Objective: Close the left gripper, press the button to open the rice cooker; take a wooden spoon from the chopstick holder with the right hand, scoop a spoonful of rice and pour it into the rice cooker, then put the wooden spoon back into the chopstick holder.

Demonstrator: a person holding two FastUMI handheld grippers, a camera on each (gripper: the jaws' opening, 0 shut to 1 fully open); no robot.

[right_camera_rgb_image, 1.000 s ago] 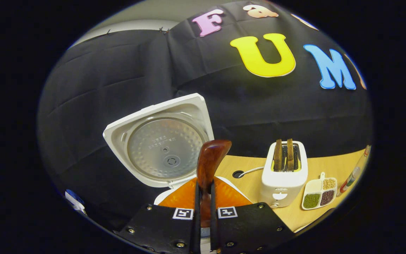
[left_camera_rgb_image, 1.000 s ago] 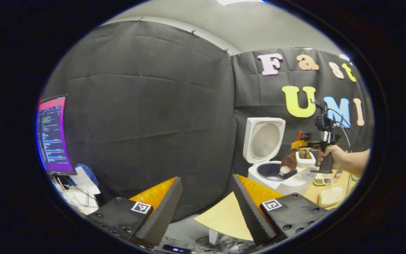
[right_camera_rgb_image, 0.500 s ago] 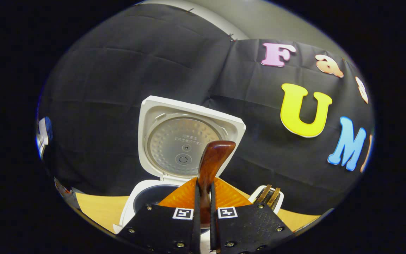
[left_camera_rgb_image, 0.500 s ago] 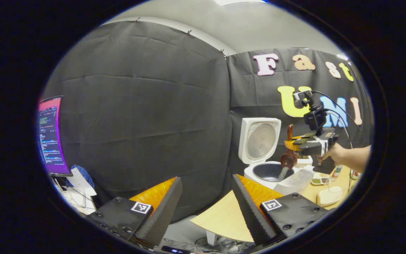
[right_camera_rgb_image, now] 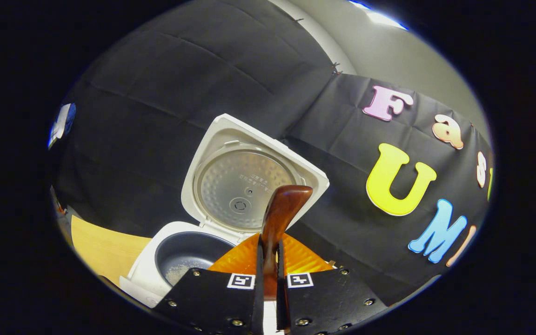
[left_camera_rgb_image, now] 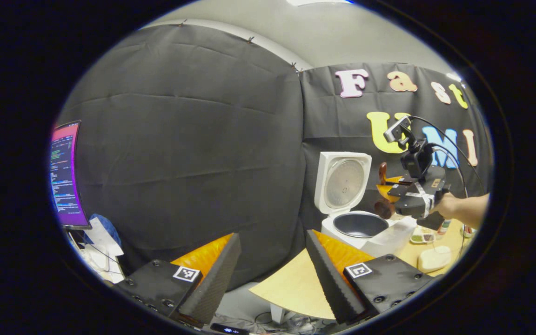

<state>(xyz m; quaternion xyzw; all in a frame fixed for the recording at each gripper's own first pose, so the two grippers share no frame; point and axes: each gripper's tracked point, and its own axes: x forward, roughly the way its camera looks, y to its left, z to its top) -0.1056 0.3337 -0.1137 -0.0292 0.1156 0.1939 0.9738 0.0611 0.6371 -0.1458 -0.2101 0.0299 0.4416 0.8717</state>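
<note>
The white rice cooker (left_camera_rgb_image: 365, 235) stands on the table with its lid (left_camera_rgb_image: 342, 182) up and its dark inner pot (left_camera_rgb_image: 360, 224) exposed. To its right a hand (left_camera_rgb_image: 454, 208) holds my right gripper (left_camera_rgb_image: 396, 191), shut on the brown wooden spoon (left_camera_rgb_image: 382, 208), whose bowl hangs just above the pot's right rim. In the right gripper view, my right gripper (right_camera_rgb_image: 269, 253) clamps the spoon handle (right_camera_rgb_image: 283, 209), which sticks up in front of the lid (right_camera_rgb_image: 244, 184). A little rice lies in the pot (right_camera_rgb_image: 186, 256). My left gripper (left_camera_rgb_image: 272, 233) stays open, well back from the cooker.
The wooden table (left_camera_rgb_image: 291, 288) ends near my left gripper. A white dish (left_camera_rgb_image: 433, 258) and a small divided tray (left_camera_rgb_image: 421, 238) lie right of the cooker. A lit monitor (left_camera_rgb_image: 65, 174) and some clutter (left_camera_rgb_image: 100, 242) are far left.
The rice falling from the spoon into the pot has stopped. My right gripper has risen and tilted back with the spoon. The left gripper has barely moved.
</note>
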